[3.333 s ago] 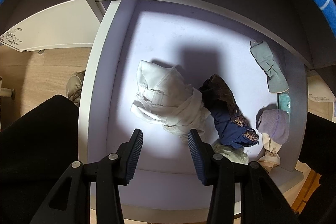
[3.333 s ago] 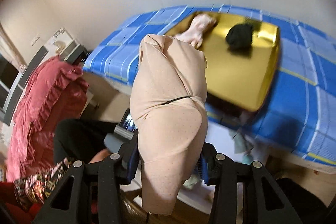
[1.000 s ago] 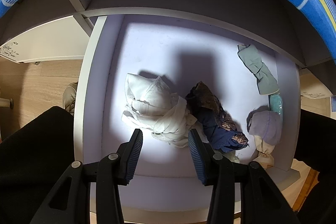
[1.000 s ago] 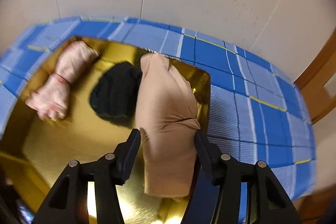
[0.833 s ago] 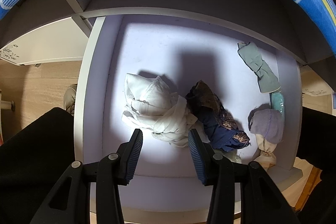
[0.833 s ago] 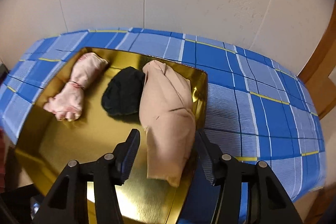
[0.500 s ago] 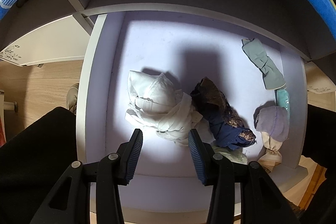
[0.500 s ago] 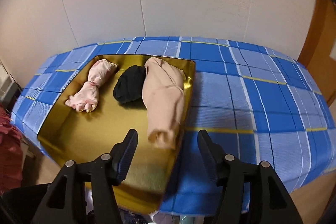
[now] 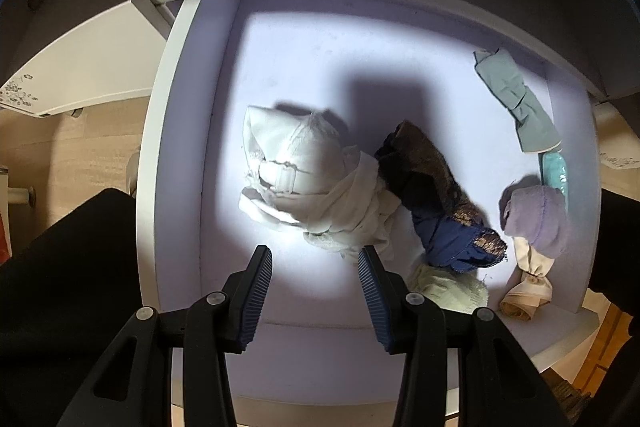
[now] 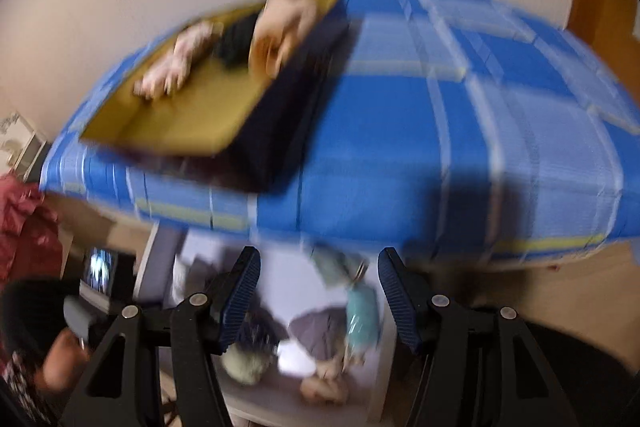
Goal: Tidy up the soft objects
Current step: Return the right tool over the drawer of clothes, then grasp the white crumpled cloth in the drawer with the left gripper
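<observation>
My left gripper [image 9: 314, 257] is open and empty, hovering above the open white drawer [image 9: 176, 131], just short of a cream bundle [image 9: 308, 183]. Beside it lie a dark blue and brown lace bundle [image 9: 436, 195], a grey-green roll [image 9: 516, 107], a teal roll [image 9: 554, 171], a lilac bundle [image 9: 538, 219], a beige roll [image 9: 528, 291] and a pale green piece [image 9: 448, 291]. My right gripper [image 10: 318, 263] is open and empty, away from the gold tray [image 10: 180, 123]. The tray holds a beige bundle [image 10: 284, 31], a black bundle [image 10: 236, 41] and a pink roll [image 10: 176, 67].
The tray stands on a blue plaid cloth [image 10: 460, 147] over the table above the drawer. The right wrist view is blurred and shows the drawer's contents [image 10: 332, 331] below. A red ruffled fabric [image 10: 24, 227] is at left. Wooden floor [image 9: 60, 155] lies left of the drawer.
My right gripper let go of the beige bundle in the gold tray, opened, and pulled back and down toward the drawer. My left gripper stayed open over the drawer, drifting slightly closer.
</observation>
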Available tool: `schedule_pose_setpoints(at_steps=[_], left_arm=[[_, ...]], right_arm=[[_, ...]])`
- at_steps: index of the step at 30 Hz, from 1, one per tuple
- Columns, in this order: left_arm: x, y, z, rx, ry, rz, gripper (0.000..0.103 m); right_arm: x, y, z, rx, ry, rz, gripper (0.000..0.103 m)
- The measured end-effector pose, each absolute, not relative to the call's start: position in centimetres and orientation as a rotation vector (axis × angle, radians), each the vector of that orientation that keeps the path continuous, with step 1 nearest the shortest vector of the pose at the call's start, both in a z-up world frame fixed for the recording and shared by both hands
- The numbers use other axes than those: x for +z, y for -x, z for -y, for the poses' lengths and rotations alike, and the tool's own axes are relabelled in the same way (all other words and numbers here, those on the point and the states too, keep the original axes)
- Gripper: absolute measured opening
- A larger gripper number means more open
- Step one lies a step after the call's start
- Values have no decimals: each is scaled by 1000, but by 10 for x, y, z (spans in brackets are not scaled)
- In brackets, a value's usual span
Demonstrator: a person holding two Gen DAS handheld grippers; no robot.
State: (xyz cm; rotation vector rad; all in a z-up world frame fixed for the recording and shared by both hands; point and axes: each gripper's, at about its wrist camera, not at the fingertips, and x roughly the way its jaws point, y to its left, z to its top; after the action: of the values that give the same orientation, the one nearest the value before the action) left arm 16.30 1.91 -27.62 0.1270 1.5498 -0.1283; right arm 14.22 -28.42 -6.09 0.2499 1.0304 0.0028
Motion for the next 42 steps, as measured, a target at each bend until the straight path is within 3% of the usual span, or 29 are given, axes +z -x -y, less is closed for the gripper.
schedule_pose_setpoints(at_steps=[12, 14, 19, 28, 42], left_arm=[[-298, -159, -36, -152, 54, -1623, 45], [-302, -158, -36, -166, 103, -1633, 50], [-303, -163, -35, -171, 151, -1605, 54], [-311, -183, -45, -106, 293, -1583, 56], [-330, -201, -17, -134, 183, -1565, 62]], right_arm=[[-199, -149, 237, 58, -226, -1479, 65], [-211, -149, 238, 33, -228, -1518, 67], [-223, -150, 239, 31, -272, -1568, 74], [-229, -153, 234, 47, -314, -1586, 74], [-232, -154, 245, -4, -361, -1596, 76]])
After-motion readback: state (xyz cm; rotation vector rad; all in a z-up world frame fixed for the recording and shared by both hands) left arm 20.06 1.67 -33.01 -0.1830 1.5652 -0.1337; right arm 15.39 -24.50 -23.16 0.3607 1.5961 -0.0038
